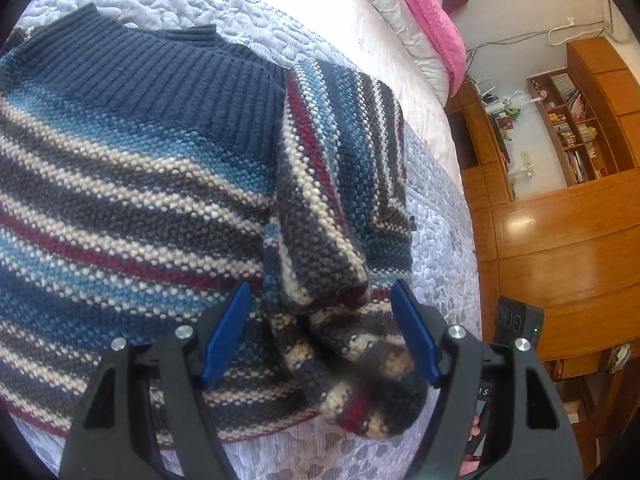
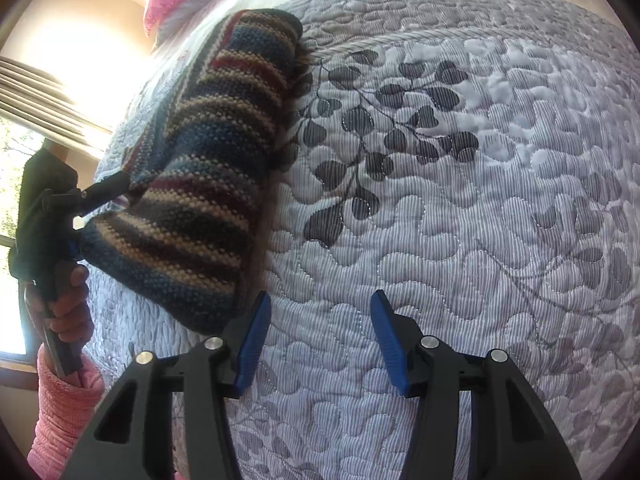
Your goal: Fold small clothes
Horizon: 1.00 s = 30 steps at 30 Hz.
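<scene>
Both claws gape — left claw [image 1: 320, 332] straddles the sweater [image 1: 132, 184] sleeve, right claw [image 2: 318, 340] beside it.

Only legible marking: pale letters "A S" on the black body of the left gripper [image 1: 320, 332], just inside its right-hand finger arm, partly cut off and perhaps part of a longer word. Book spines on the wooden shelves [image 1: 576, 128] too small and blurred to read. Nothing readable on the striped sweater [image 1: 140, 184], the quilt [image 2: 460, 200], or the right gripper [image 2: 320, 336].
</scene>
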Motion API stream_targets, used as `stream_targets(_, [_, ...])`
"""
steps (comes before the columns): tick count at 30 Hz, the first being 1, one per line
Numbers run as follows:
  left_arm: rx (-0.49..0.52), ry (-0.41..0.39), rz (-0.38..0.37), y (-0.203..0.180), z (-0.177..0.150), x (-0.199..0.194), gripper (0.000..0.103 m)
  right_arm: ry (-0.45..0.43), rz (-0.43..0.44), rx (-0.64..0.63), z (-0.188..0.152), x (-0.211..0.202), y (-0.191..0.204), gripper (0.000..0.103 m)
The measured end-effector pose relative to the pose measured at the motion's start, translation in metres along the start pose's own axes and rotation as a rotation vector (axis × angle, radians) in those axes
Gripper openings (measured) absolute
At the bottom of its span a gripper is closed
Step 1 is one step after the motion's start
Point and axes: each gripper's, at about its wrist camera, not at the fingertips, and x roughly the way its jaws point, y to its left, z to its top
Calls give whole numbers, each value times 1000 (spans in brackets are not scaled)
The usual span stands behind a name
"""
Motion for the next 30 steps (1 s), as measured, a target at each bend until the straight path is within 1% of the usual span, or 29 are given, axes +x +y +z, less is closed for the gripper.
stream_targets(3, [-9, 3, -16, -5, 1, 4, 70, -8, 8, -4, -2, -3, -5, 53])
stream_targets(5, [-17, 18, -69, -9, 0, 6, 68, -7, 12, -1, -4, -3, -11, 53])
stream_targets(7, [-14, 26, -91, -14, -1, 10, 66, -6, 11, 2, -6, -4, -18, 53])
stream_targets(10, [5, 34, -67, -19, 1, 19, 66, -9, 3, -8, -4, -3, -18, 53])
stream_targets(12, [-10, 39, -56, -19, 5, 28, 64, -10, -4, -18, -5, -5, -17, 53])
stream_targets(14, [-29, 35, -58, -18, 7, 34, 57, -8, -8, -22, -4, -2, -15, 53])
stream_targets(16, [-19, 26, -42, -21, 8, 35, 41, -4, -7, -15, -2, 0, -13, 53])
stream_targets(17, [-16, 21, -37, -22, 7, 36, 39, -4, -7, -15, -2, 0, -14, 52])
stream_targets(18, [-20, 16, -40, -22, 7, 36, 34, -5, -8, -14, -1, 1, -14, 52])
stream_targets(19, [-24, 7, -44, -22, 7, 35, 31, -5, -10, -13, 1, 3, -11, 52])
stream_targets(23, [-15, -25, -56, -20, 2, 26, 28, -6, -10, -8, 1, 9, -11, 54])
stream_targets(26, [7, -20, -47, -23, 2, 23, 28, -7, -5, -5, -3, 6, -17, 54])
stream_targets(30, [18, -32, -50, -27, 5, 17, 26, -5, -8, -3, -4, 7, -19, 54])
